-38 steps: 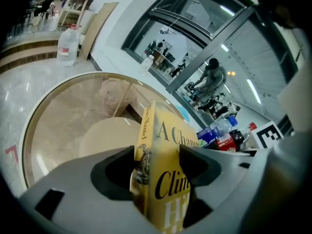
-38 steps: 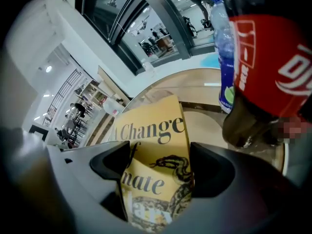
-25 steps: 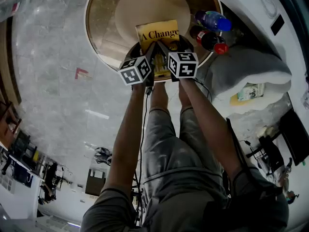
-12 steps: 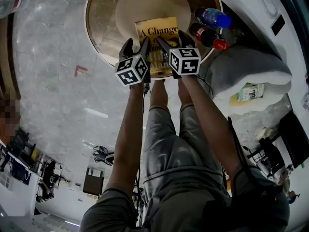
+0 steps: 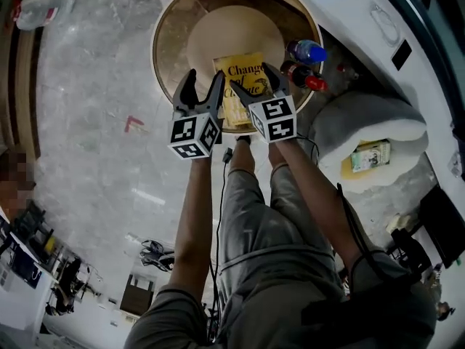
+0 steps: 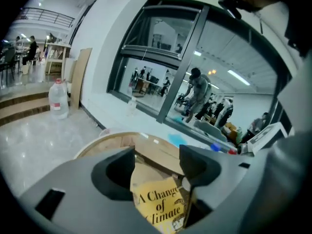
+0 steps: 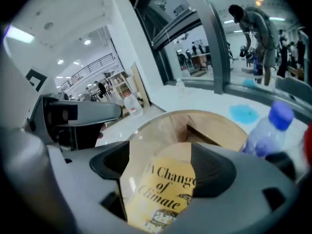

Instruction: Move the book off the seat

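On the pale cushion of the round seat (image 5: 166, 43), toward its near side, the yellow book (image 5: 243, 86) lies flat, cover up, not yet moved off. Its long axis runs away from the person, roughly in line with both tools. The book lies ahead of and below them. The right tool (image 5: 251, 78) is the nearer: from the head view its wide-open jaws frame the book's near half. The left tool (image 5: 203, 78), equally wide open and holding nothing, sits just beside the book's left edge.

The head view cannot show height; neither tool seems to touch the cover. The right gripper view centres the book (image 7: 163, 191) between its jaws, with the blue bottle (image 7: 268, 130) close on the right. The left gripper view shows the book (image 6: 161, 206) offset toward its right jaw.
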`<state>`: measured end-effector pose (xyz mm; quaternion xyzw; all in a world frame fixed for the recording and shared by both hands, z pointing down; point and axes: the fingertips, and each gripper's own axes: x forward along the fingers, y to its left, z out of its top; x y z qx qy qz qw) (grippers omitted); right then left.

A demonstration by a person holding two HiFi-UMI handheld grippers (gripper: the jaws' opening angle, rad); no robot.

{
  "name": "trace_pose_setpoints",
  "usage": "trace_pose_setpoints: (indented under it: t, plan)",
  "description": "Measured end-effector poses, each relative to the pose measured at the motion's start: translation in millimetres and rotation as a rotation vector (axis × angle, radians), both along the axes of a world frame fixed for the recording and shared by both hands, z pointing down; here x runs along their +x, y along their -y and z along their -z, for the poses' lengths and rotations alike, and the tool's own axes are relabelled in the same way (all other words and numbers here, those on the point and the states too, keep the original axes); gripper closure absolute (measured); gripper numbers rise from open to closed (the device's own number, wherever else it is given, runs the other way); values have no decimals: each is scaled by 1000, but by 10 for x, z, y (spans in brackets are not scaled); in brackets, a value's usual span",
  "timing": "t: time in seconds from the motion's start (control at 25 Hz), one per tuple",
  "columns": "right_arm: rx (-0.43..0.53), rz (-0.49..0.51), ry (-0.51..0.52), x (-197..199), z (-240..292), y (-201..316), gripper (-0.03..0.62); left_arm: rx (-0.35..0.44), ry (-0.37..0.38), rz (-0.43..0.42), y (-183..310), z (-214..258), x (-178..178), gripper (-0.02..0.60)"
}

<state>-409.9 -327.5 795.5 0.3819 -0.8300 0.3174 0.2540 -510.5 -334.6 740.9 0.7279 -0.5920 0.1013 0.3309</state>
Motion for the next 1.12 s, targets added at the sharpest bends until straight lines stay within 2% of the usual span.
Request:
trace_pose_setpoints:
  t: [0.28,0.48,0.68,0.8,0.92,1.04,1.12]
  plan:
    - [270,0,108,-90,1862,676,209,265,83,-7,453,1752,-54,285]
    - [416,2,162,-53,3283,781,209,410,110,-12,499,3053,-73,285]
    - [590,0,207,60,4615,924,209,604,143,-27,572,4333,-80,285]
    - [652,5,216,167,5178,765,209,656,135,-37,372,4840,-7,285]
    - [672,11,226,231,5500,597,210,705,138,-58,177,5196,72,285]
    - [687,24,236,225,5660,501,210,718,157,-94,89,5342,156,291]
    - [694,29,239,217,5710,455,210,724,160,-114,53,5376,217,320]
